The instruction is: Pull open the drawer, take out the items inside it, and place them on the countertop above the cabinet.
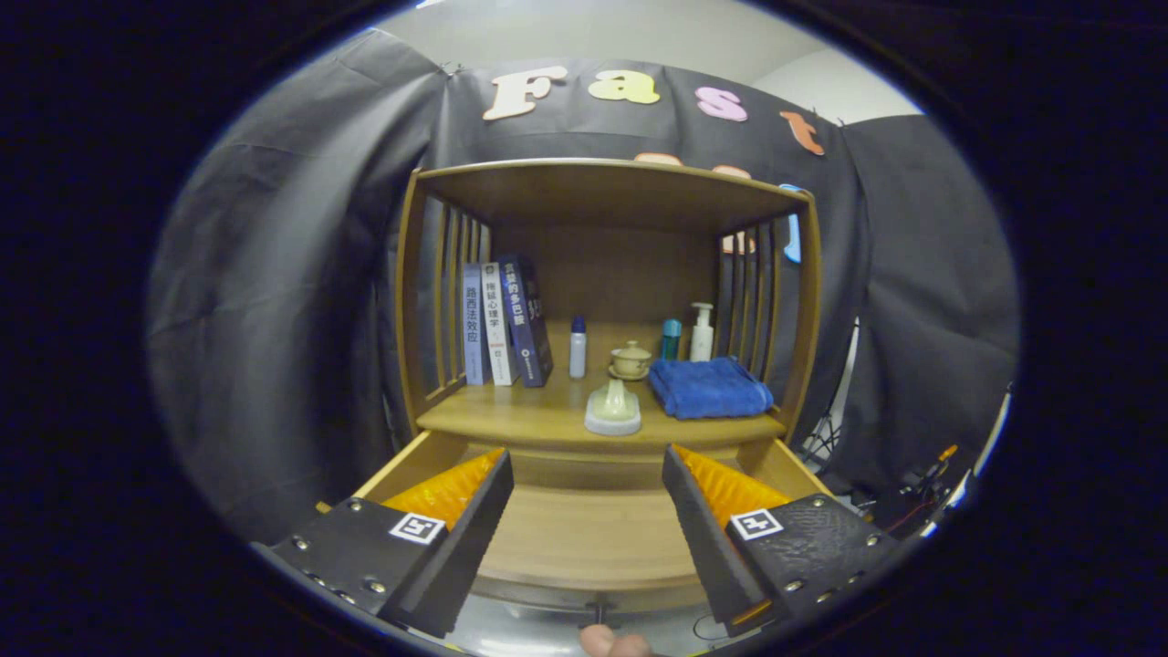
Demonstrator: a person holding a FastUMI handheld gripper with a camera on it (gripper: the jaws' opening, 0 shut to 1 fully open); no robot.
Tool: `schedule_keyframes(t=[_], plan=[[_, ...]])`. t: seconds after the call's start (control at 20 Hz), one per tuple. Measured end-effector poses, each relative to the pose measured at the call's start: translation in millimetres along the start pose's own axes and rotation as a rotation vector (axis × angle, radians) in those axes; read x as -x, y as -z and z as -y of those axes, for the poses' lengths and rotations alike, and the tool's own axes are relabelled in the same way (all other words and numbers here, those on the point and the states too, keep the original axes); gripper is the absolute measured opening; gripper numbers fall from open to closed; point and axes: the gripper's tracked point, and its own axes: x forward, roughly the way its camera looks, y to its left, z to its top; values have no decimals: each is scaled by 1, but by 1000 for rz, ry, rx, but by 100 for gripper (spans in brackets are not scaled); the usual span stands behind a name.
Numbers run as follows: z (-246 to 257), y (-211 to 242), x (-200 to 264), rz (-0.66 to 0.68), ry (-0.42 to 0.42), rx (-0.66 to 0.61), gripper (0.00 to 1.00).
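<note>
Your claw [586, 497] stands released above the pulled-out wooden drawer [584, 538]; the wooden surface [511, 415] carries three upright books [504, 321], three small bottles [578, 347], one folded blue towel [710, 387].

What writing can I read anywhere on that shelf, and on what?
"路西法效应": pale book.
"贪婪的多巴胺": dark blue book.
White book, pump bottle: too blurred.
Gripper, open above the drawer: square markers, no words.

I read Chinese titles down the spines of three books [500, 321] standing at the countertop's [511, 415] left edge, too small for me to transcribe surely, and each gripper [584, 497] finger [415, 538] carries a square black-and-white marker code.
</note>
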Motion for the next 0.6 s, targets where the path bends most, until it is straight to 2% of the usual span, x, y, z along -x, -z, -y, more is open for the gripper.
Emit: schedule_keyframes(t=[0.25,0.4,0.6], plan=[[25,45,24,15,24,-71,98],[27,75,36,23,-13,-119,98],[33,112,42,17,-30,-108,98]])
